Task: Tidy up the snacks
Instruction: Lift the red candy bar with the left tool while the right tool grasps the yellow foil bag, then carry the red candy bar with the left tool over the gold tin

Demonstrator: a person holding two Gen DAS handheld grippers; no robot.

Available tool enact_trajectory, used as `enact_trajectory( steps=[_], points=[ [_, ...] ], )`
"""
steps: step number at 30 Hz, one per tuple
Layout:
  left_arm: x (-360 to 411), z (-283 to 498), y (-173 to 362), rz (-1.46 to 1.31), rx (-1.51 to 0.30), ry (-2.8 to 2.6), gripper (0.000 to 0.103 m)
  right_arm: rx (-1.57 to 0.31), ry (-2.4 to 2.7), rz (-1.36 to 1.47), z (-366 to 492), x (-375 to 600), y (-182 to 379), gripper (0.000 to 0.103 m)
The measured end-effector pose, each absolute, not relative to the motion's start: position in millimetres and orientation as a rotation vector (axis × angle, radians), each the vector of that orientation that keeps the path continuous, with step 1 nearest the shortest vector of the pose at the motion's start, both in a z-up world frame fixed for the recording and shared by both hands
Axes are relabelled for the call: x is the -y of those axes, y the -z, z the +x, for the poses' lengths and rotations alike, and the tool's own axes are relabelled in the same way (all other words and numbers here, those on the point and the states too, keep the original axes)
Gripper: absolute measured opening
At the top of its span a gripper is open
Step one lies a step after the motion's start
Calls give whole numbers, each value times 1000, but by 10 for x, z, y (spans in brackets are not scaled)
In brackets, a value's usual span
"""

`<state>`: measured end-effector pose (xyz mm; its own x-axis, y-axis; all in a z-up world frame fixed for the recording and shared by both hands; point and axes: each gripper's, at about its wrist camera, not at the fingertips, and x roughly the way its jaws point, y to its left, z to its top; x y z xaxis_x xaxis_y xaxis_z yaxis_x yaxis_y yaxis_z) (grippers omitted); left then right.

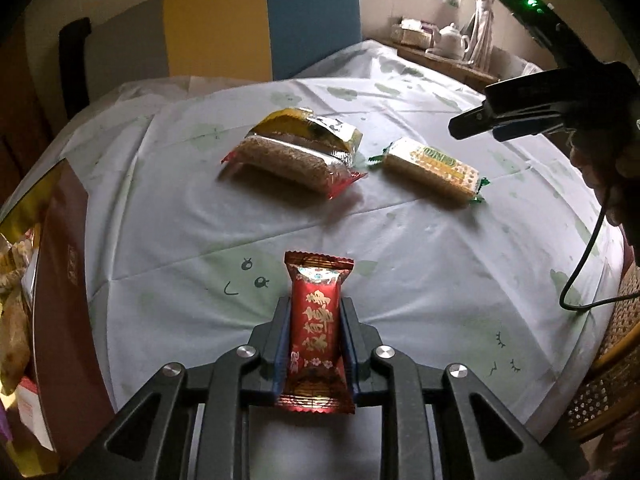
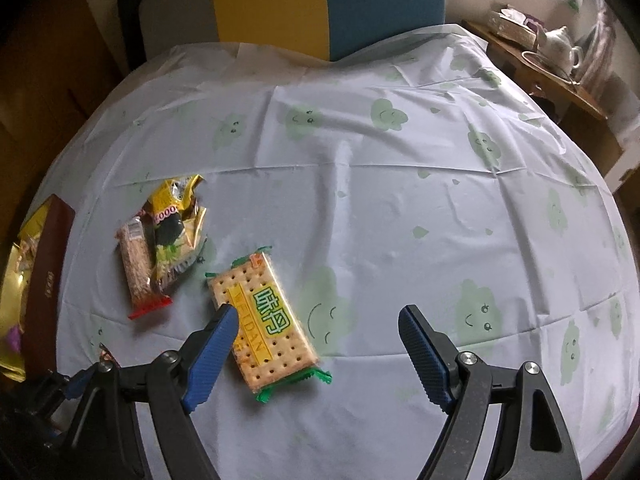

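While the left tongs [image 1: 315,340] pinch a red foil snack packet [image 1: 316,320] by its long sides, blue pads pressed flat on the wrapper, the packet stands lengthwise between the fingers above the desk [image 1: 400,272], its crimped top end pointing away from the camera. The desk carries a pale cloth printed with green smiling clouds.

Right tongs [image 2: 316,344]: jaws spread wide, nothing between the pads. They hang over the cracker packet [image 2: 266,320], a clear wrapper with green crimped ends and a yellow label band. The left blue finger [image 2: 212,356] overlaps the packet's left edge in the right wrist view; cannot tell whether it touches. The right finger is well clear of the packet, over bare cloth.

Other snacks on the desk:
- yellow packet [image 2: 176,224], crumpled, lying partly on top of the next item;
- sesame-coloured bar in clear wrap with red ends [image 2: 138,268], touching the yellow packet.
This pair sits just beside the cracker packet, to its left in the right wrist view.

A dark red box [image 2: 48,276] with gold lining stands at the desk's left edge and holds wrapped items; contents too blurred to name. A white teapot [image 2: 560,46] sits on a wooden side shelf by the window.
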<state>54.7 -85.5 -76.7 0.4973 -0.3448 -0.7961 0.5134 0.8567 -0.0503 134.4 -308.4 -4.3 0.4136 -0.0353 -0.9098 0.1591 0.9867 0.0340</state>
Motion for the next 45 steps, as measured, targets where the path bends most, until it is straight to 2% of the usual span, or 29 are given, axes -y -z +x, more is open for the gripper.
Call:
enact_trajectory(
  steps=[6,11,13,14,24,34,35,36,40,45],
  points=[
    [844,508,784,194,-894,517,23,-1112,119,97,1344,3049,19,79],
    [830,495,790,190,-880,515,23,-1112,82,79,1341,2958,27,71],
    [830,506,794,181,-880,517,23,-1104,45,70,1343,2873,13,61],
    [821,498,793,179,-879,519,23,-1100,28,69,1347,2837,4,60],
    [770,524,796,142,-879,539,23,-1092,-108,-56,1826,2197,-41,60],
    [749,556,814,120,-882,551,24,-1196,-169,-226,2466,1806,390,60],
    [749,554,813,120,-882,551,24,-1201,-155,-243,2489,1792,440,54],
    [749,554,813,119,-882,551,24,-1216,-141,-256,2517,1785,505,30],
    [756,551,817,121,-880,549,24,-1193,-106,-241,2516,1824,458,24],
    [762,544,826,123,-876,544,24,-1158,-107,-186,2301,2005,193,24]
  ],
)
